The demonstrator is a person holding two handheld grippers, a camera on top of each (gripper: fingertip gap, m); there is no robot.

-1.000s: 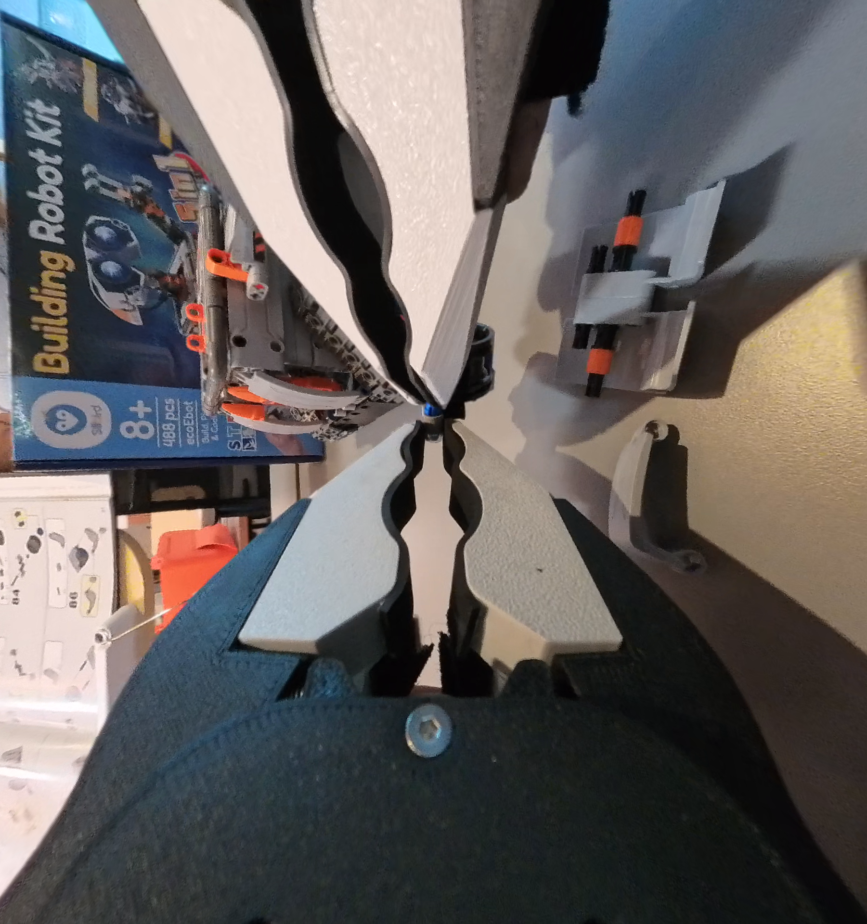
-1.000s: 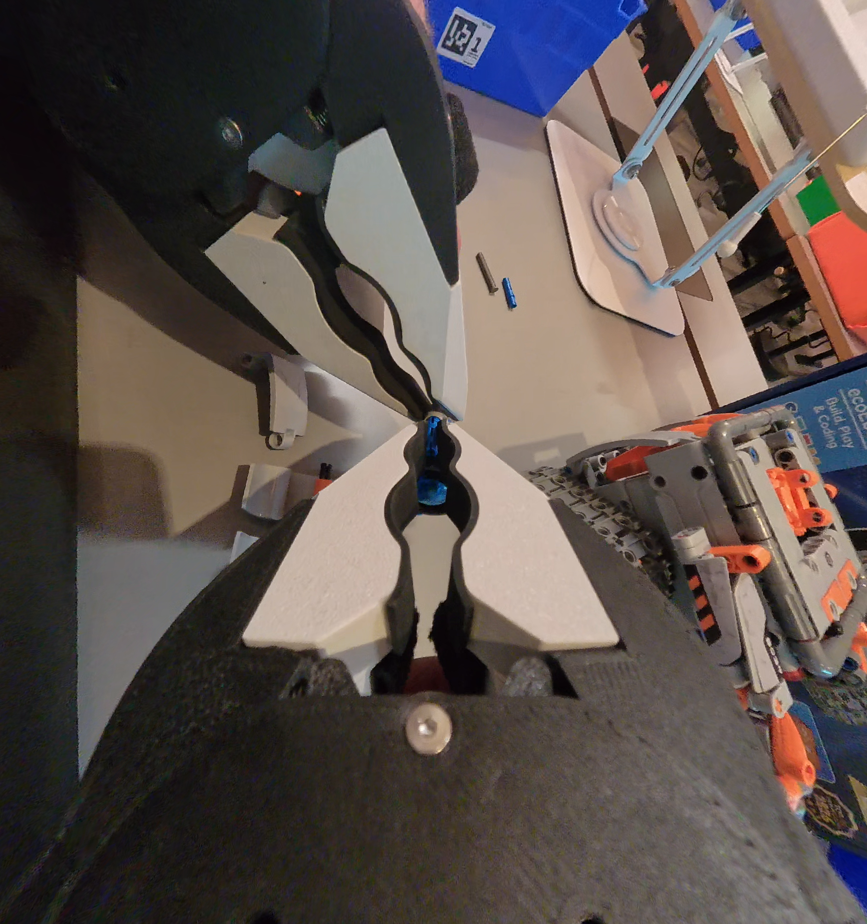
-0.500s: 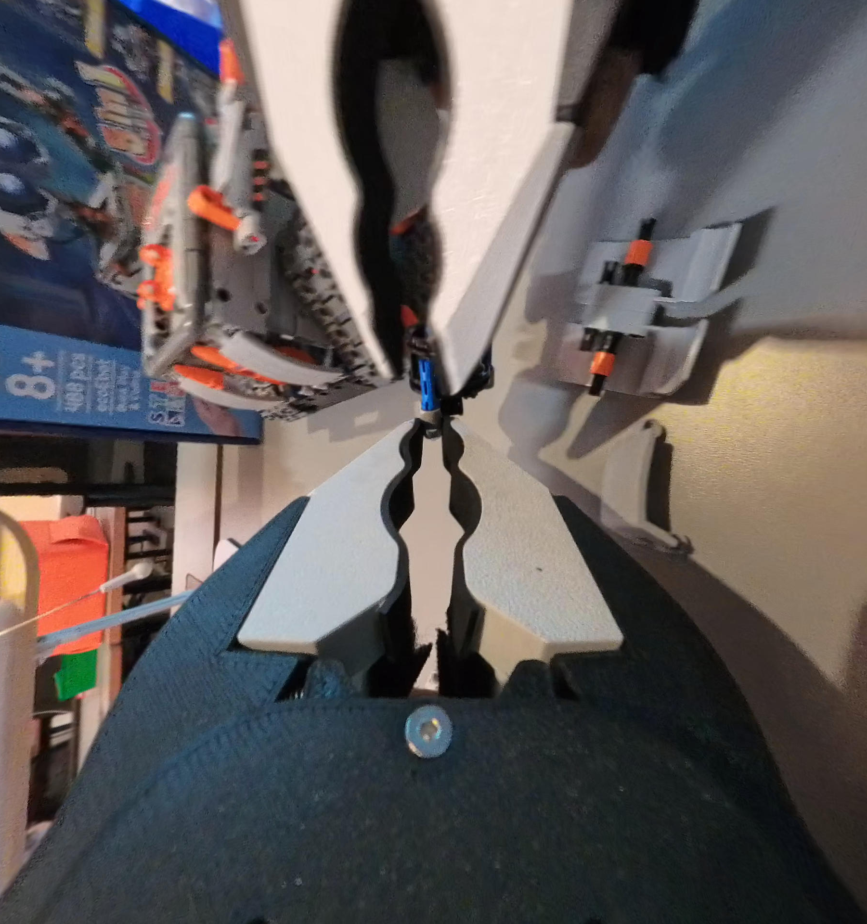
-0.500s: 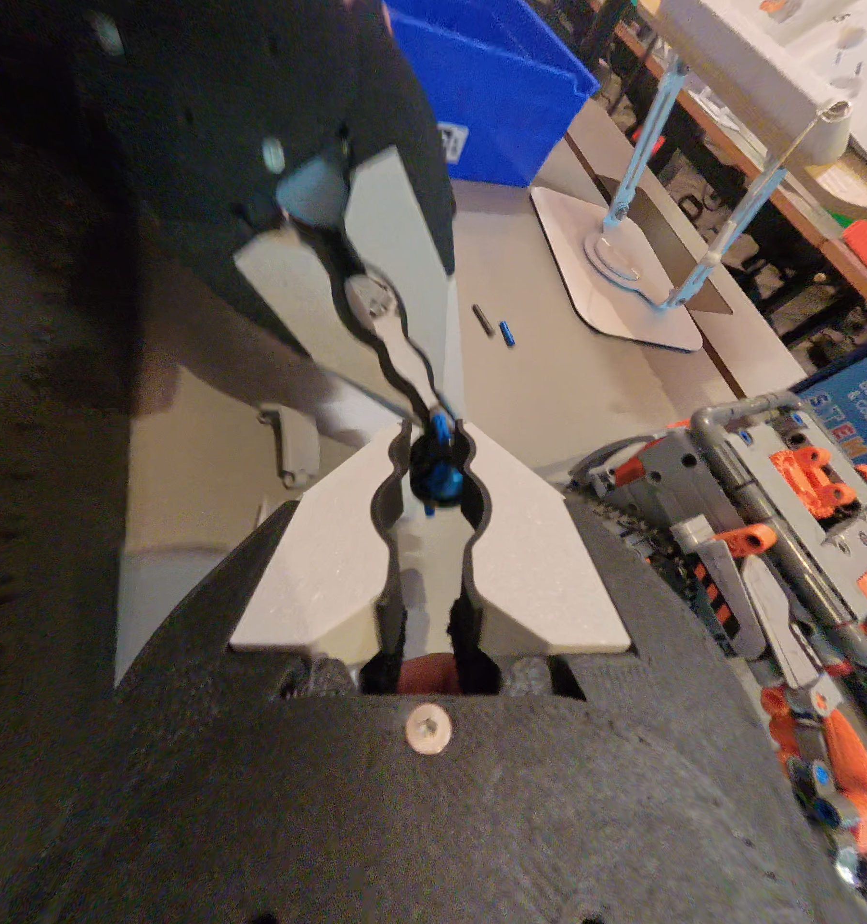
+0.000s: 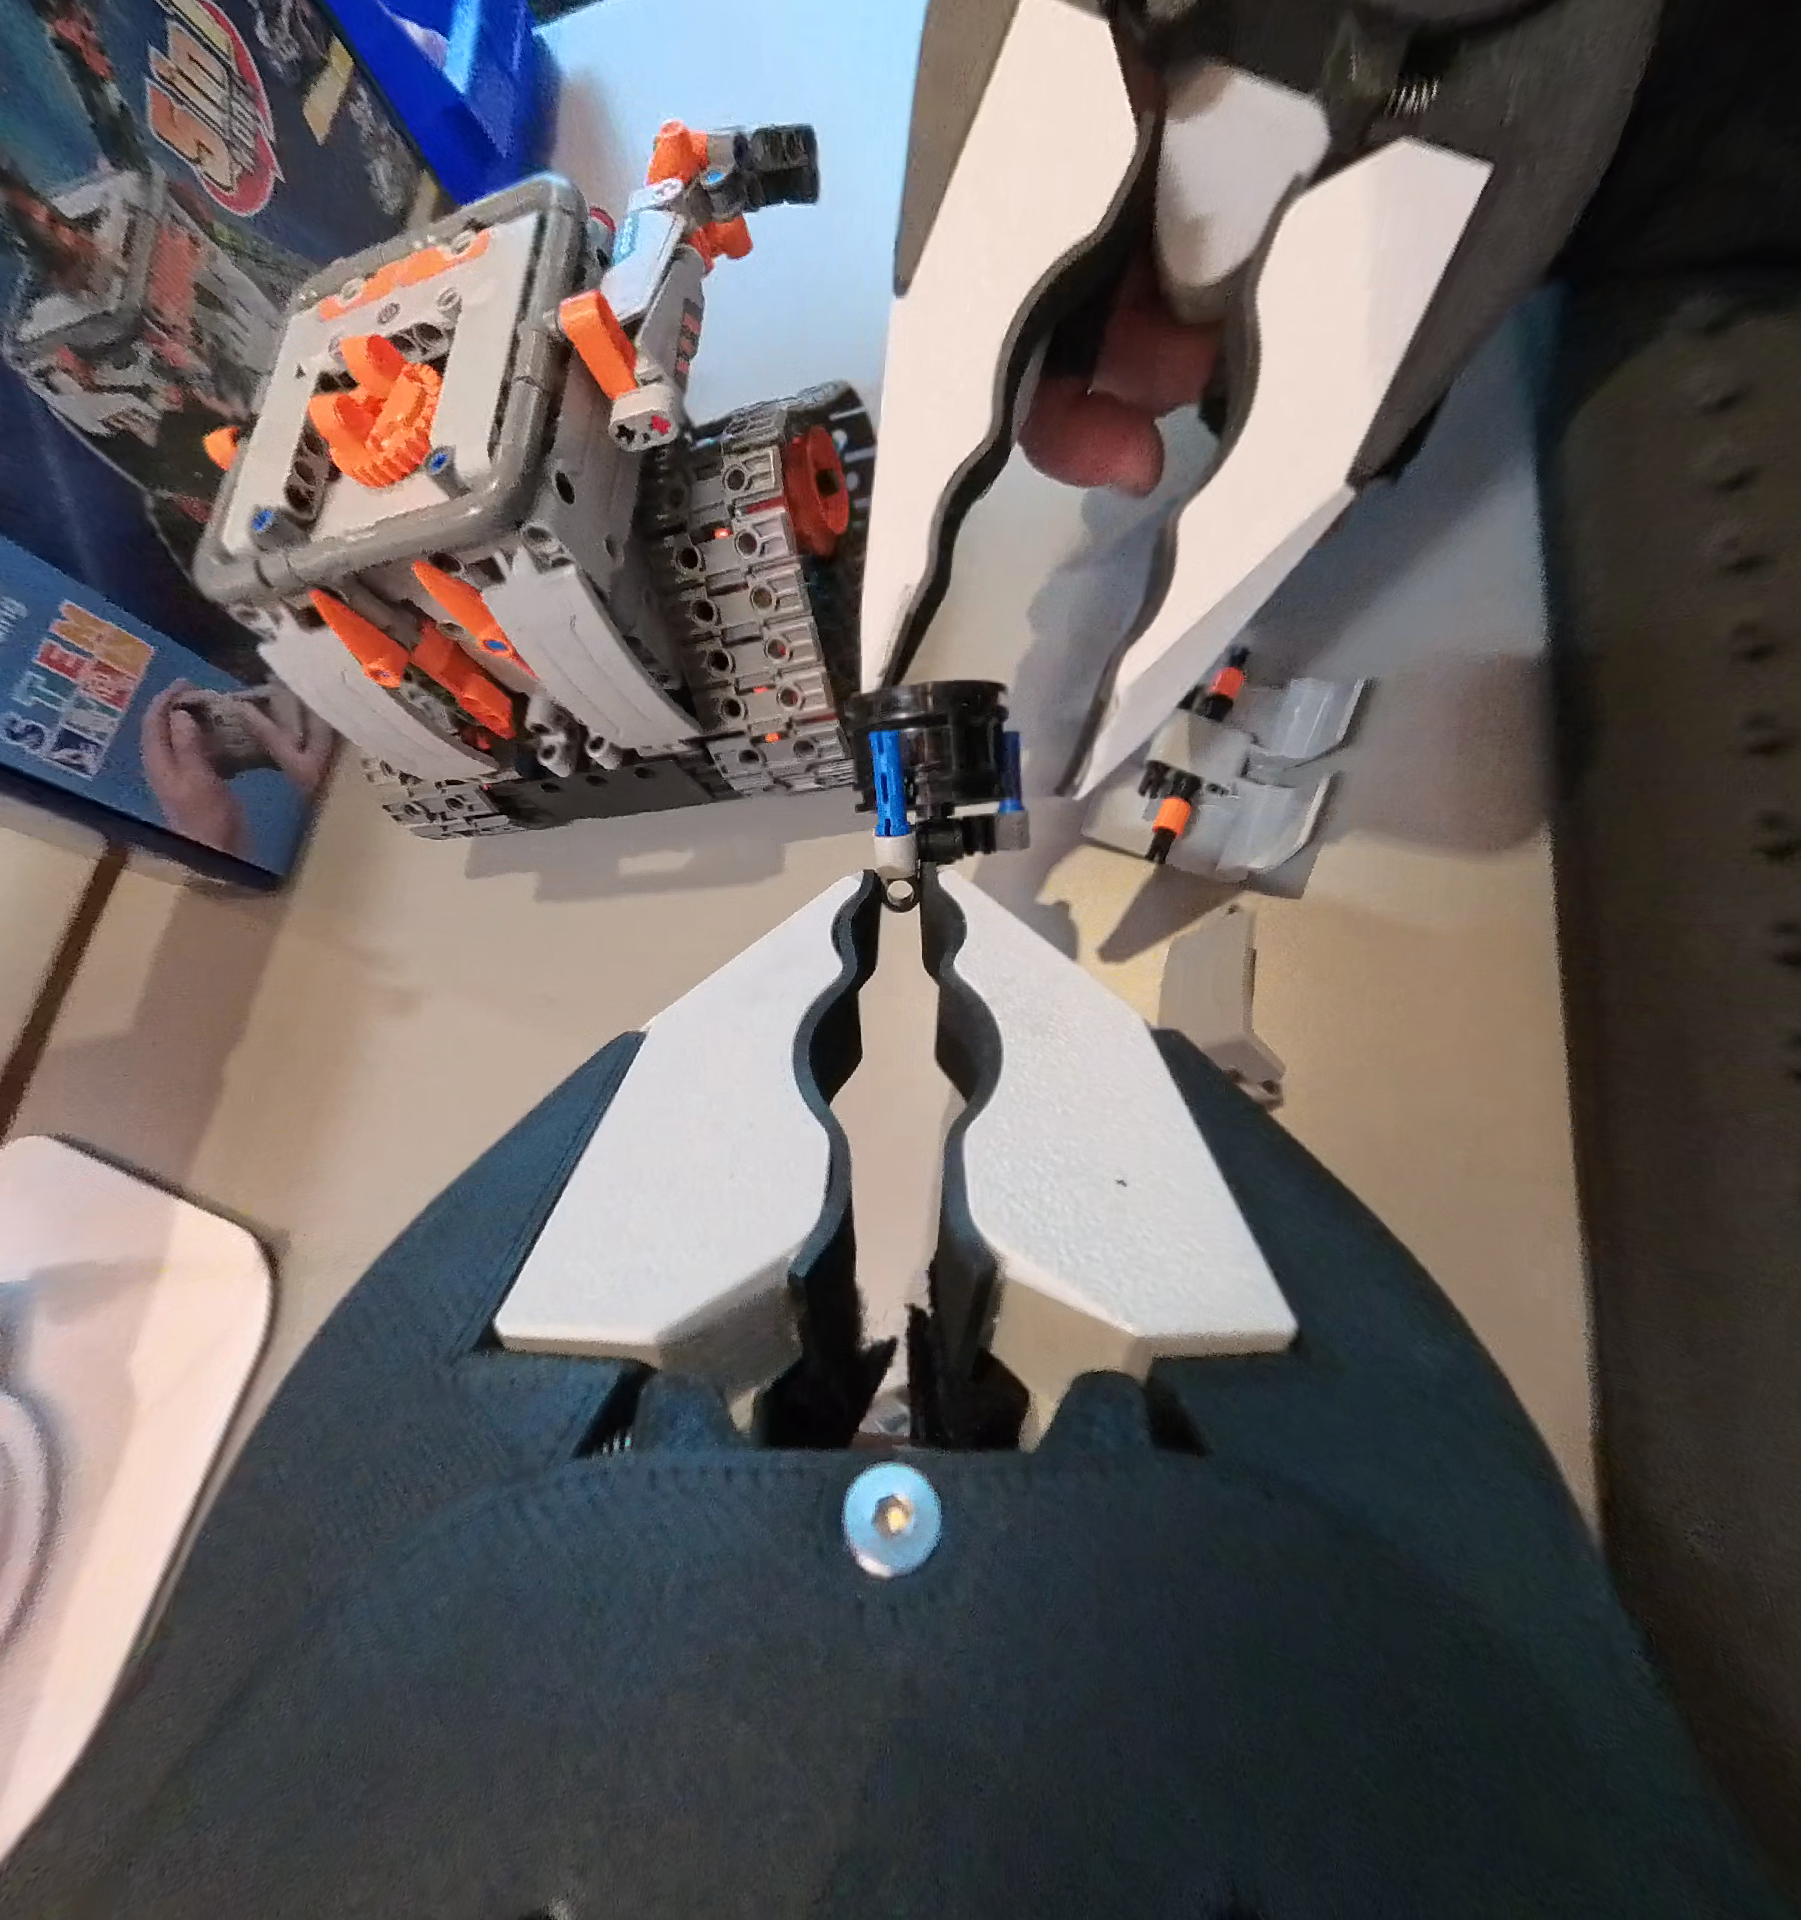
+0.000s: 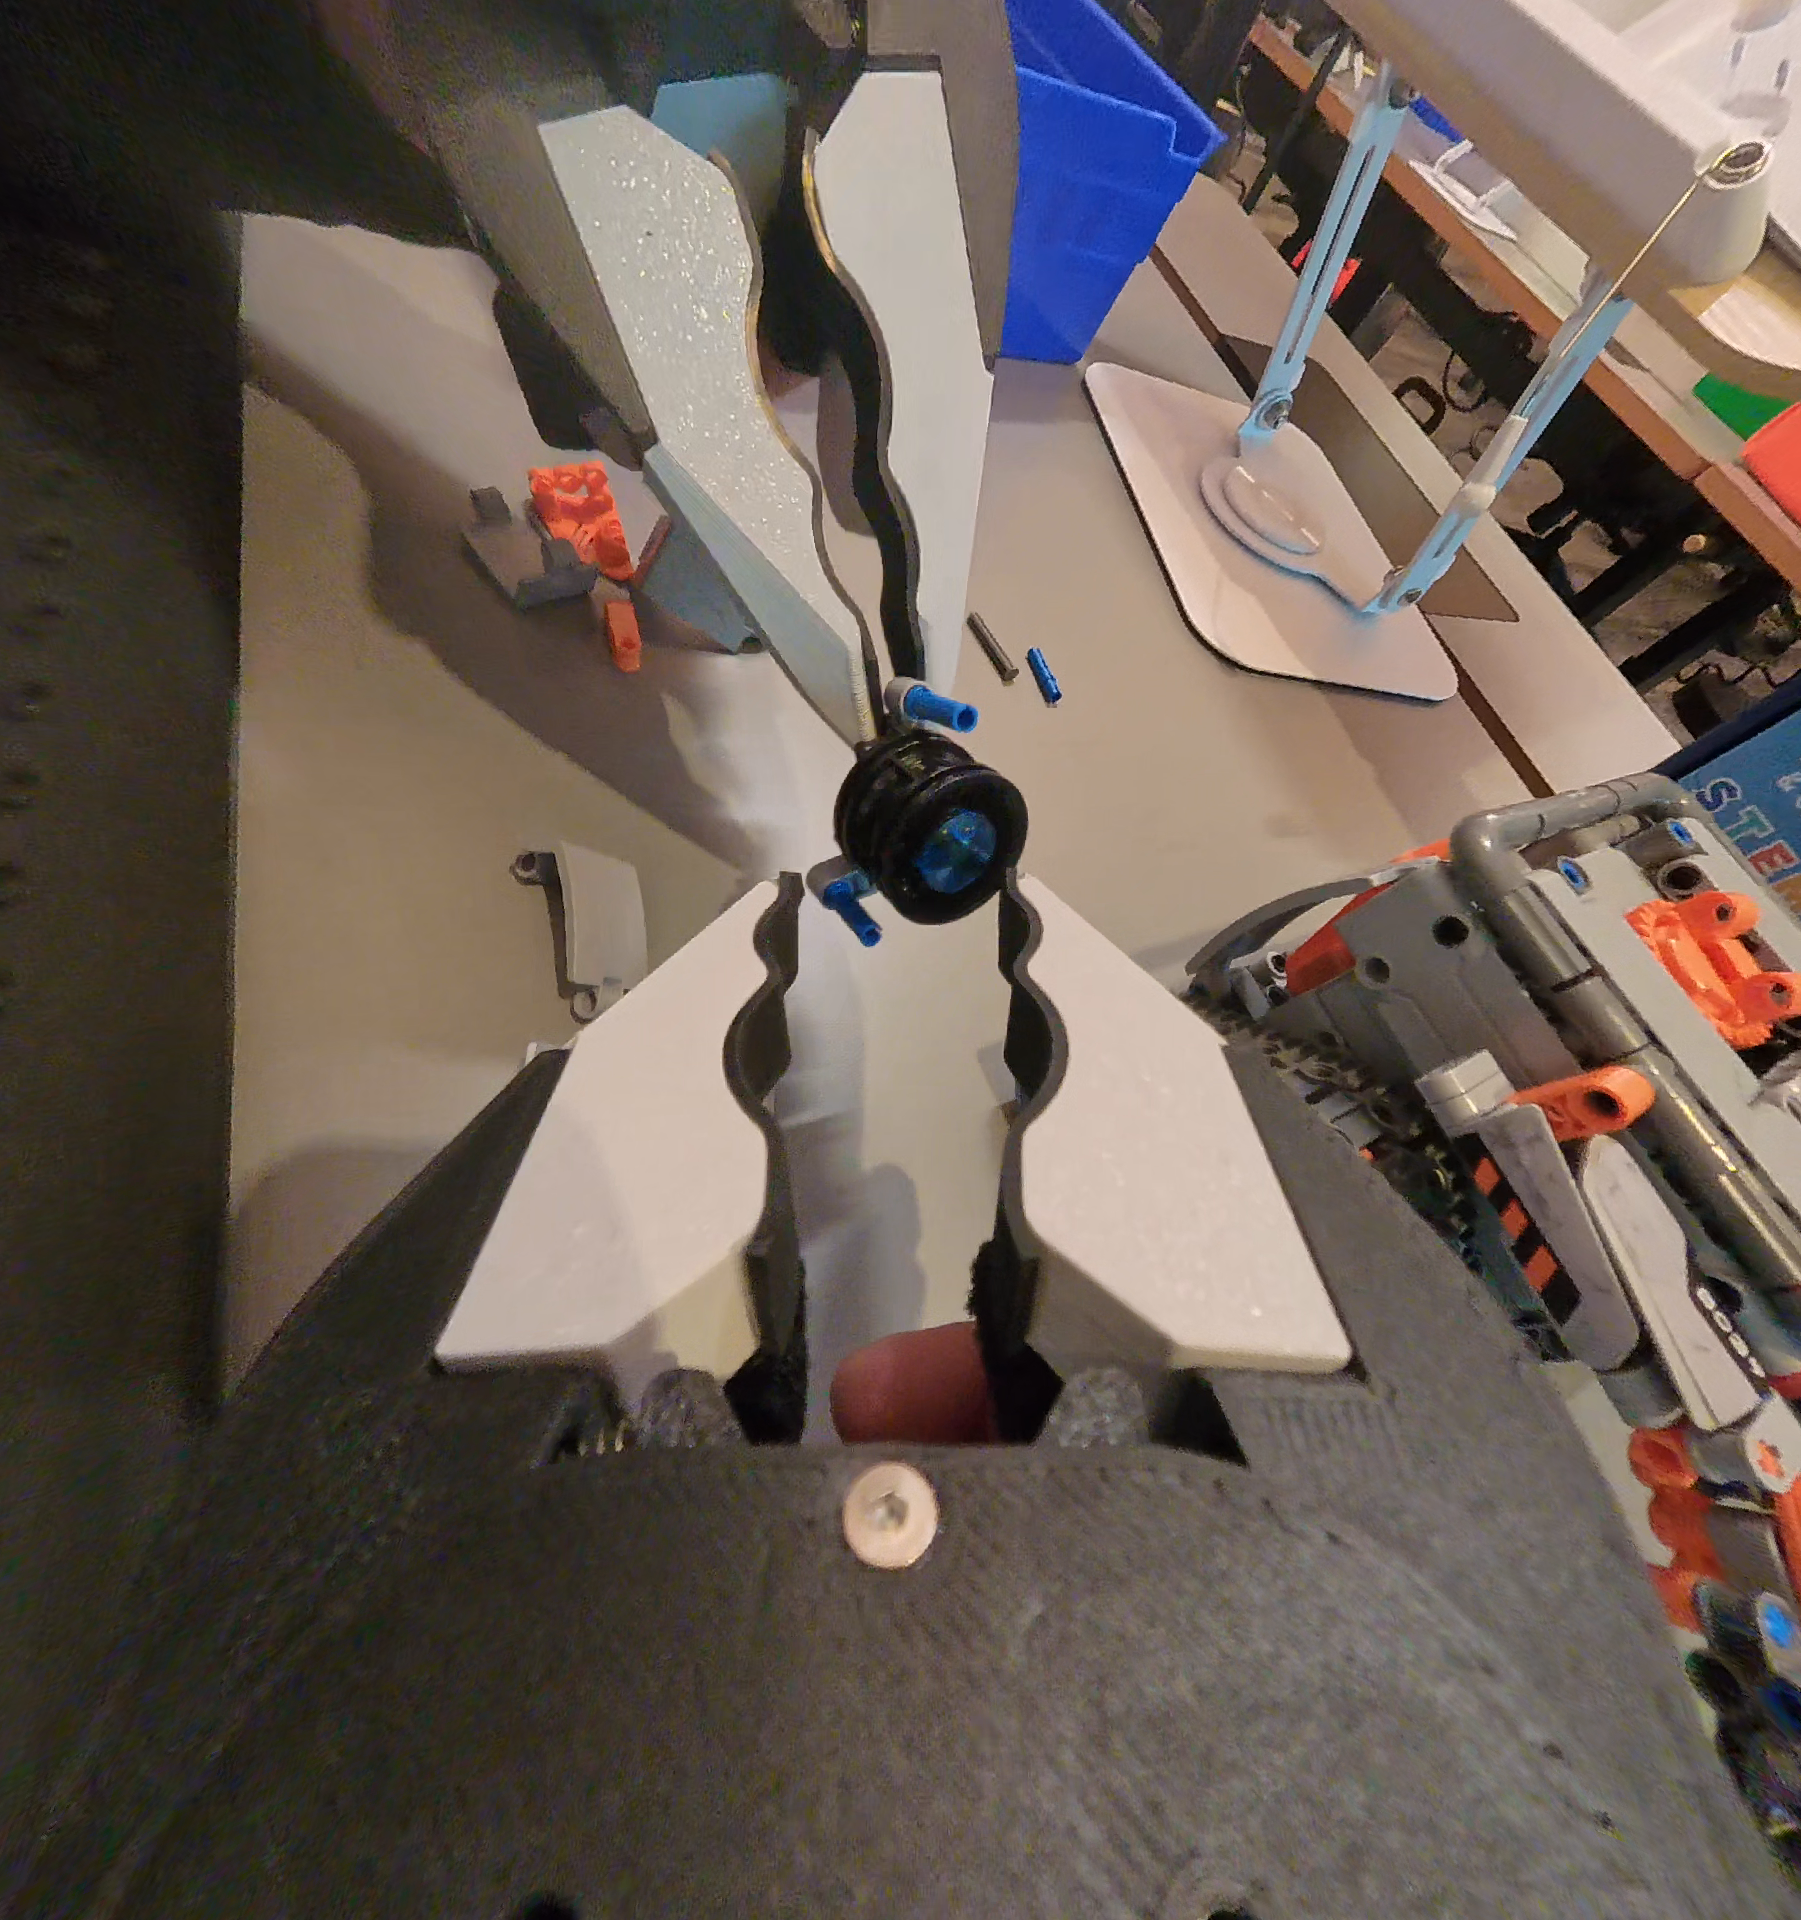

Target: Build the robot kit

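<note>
The pale surface (image 6: 1135,790) carries a blue printed box (image 5: 65,582) at its far edge, with a grey and orange tracked brick robot (image 5: 522,520) standing against it. A white lamp base (image 6: 1280,540) and a blue bin (image 6: 1093,197) sit farther off in the right wrist view. A grey panel piece with orange-and-black pins (image 5: 1239,769) lies beside the robot, and a curved grey part (image 6: 589,925) lies near it. A loose black pin (image 6: 989,646) and a blue pin (image 6: 1043,675) rest on the surface side by side.

The left claw (image 5: 901,883) is closed on the pale end connector of a small black wheel assembly with blue pins (image 5: 937,758), which juts straight out beyond its tips, off the surface. The right claw (image 6: 901,904) is spread open, its tips flanking the same wheel assembly (image 6: 927,831) without pinching it; the wheel sits just at the mouth of that claw, between the two tips.
</note>
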